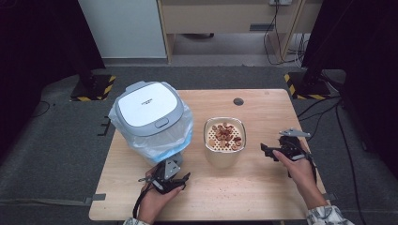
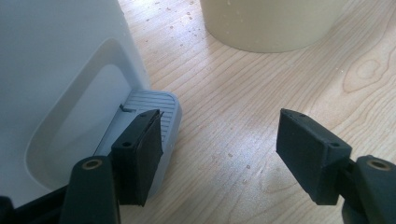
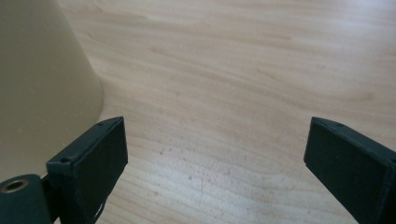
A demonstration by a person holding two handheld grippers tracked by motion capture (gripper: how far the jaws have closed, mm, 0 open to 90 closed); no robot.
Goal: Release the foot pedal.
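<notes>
Just beside the open right hand-held gripper [image 3: 215, 163]: beige container [image 3: 42, 88]

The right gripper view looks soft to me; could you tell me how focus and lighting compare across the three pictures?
Right gripper view: the jaws are blurred, the beige container a soft blur, the table grain sharper farther off. Left gripper view: the bin's grey pedal is fairly crisp, the white bin wall washed out. High view: evenly lit tabletop, dark surroundings.

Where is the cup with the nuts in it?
In the high view the beige cup stands near the middle of the wooden table, just right of the white bin and between the two grippers.
</notes>
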